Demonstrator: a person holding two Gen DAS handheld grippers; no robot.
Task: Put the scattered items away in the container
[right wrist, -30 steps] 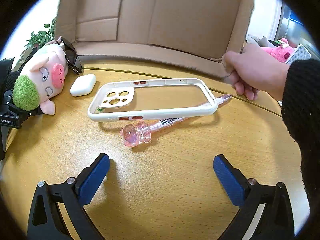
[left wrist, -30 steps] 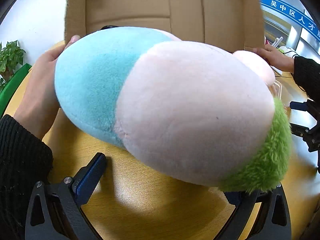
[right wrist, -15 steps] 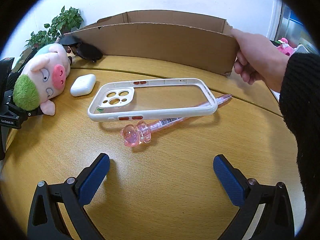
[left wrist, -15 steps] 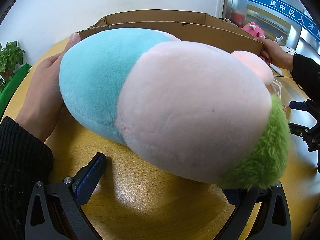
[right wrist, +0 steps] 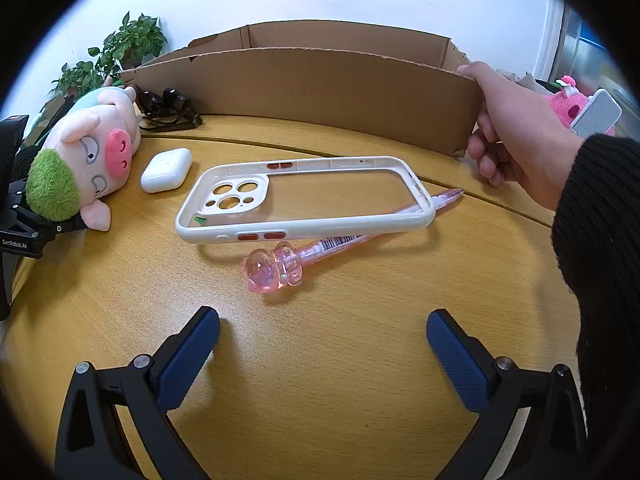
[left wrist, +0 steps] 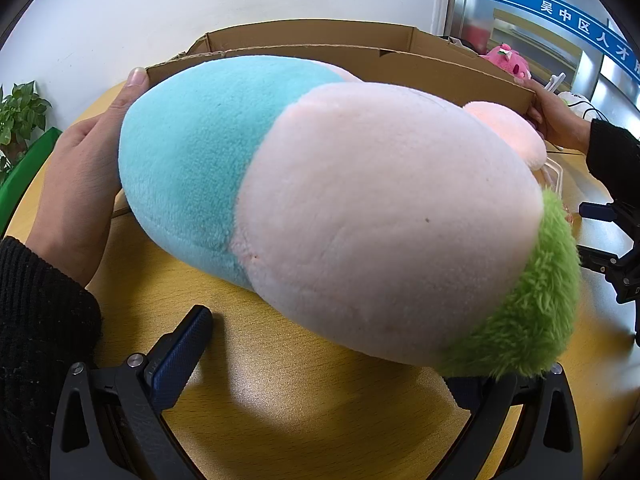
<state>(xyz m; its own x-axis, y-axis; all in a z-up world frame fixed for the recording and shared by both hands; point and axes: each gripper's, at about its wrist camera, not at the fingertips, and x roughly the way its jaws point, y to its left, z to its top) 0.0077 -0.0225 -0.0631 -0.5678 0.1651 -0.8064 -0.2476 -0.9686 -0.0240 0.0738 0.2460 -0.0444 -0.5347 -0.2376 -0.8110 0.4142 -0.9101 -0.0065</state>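
A cardboard box (right wrist: 312, 92) stands upright at the far side of the wooden table, held at both ends by two bare hands (right wrist: 516, 132) (left wrist: 84, 184). A plush pig (left wrist: 340, 208) with blue body and green hair lies right in front of my left gripper (left wrist: 320, 364), which is open and empty; its right finger is hidden under the plush. The plush also shows in the right wrist view (right wrist: 84, 156). A white phone case (right wrist: 304, 200), a pink pen (right wrist: 340, 248), a white earbud case (right wrist: 166, 170) and black sunglasses (right wrist: 168, 110) lie beyond my open, empty right gripper (right wrist: 322, 344).
A potted plant (right wrist: 116, 52) stands behind the box at left. A pink plush toy (right wrist: 568, 104) and a white device lie at the far right. A black tripod stand (right wrist: 20, 216) sits at the table's left edge.
The hands have tipped the cardboard box from lying with its opening toward me to standing upright on the table. Both grippers and the items on the table have not moved.
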